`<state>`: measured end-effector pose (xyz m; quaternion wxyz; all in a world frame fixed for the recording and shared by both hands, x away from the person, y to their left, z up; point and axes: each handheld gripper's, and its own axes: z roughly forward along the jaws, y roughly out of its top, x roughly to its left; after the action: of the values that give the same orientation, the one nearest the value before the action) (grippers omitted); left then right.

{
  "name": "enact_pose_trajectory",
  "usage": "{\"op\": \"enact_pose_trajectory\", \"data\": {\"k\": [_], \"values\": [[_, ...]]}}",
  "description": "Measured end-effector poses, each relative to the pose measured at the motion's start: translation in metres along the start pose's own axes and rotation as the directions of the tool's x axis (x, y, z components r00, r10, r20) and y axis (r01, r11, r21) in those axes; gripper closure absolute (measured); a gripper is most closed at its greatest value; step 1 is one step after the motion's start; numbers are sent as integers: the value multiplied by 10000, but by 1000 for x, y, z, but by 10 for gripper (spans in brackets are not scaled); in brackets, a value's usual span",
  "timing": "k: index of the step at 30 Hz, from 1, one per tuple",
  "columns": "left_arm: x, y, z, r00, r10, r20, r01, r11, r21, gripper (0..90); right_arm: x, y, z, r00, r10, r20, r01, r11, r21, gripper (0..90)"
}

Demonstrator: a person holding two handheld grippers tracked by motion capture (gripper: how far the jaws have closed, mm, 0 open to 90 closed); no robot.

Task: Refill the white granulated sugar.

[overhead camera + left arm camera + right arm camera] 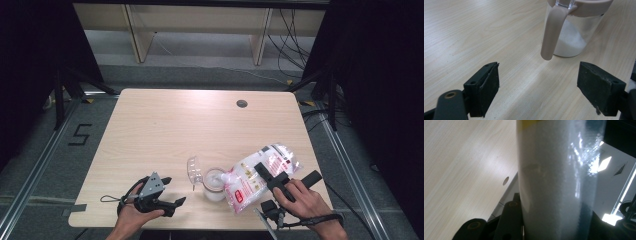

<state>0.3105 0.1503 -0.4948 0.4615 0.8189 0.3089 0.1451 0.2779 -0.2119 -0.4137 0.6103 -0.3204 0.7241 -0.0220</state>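
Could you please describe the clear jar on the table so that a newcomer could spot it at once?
Start at the near edge of the wooden table, between the two hand-held grippers. The jar stands upright there, just left of the tilted plastic bag of white grains. It is the see-through container with a beige rim and handle, an open flip lid and white grains at the bottom.

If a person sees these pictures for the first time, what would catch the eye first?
Probably the clear bag of white grains, tilted by the right gripper over the open jar near the table's front edge. The jar, its lid flipped up, already holds some white grains. The left gripper rests open to its left.
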Motion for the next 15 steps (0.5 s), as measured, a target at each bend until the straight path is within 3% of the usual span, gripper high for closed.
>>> {"op": "enact_pose_trajectory", "data": {"k": [15], "values": [[0, 0, 0, 10000, -56, 31, 56, 10000, -45, 177, -1, -2, -1, 10000, 47, 9, -47, 10000, 48, 742]]}}
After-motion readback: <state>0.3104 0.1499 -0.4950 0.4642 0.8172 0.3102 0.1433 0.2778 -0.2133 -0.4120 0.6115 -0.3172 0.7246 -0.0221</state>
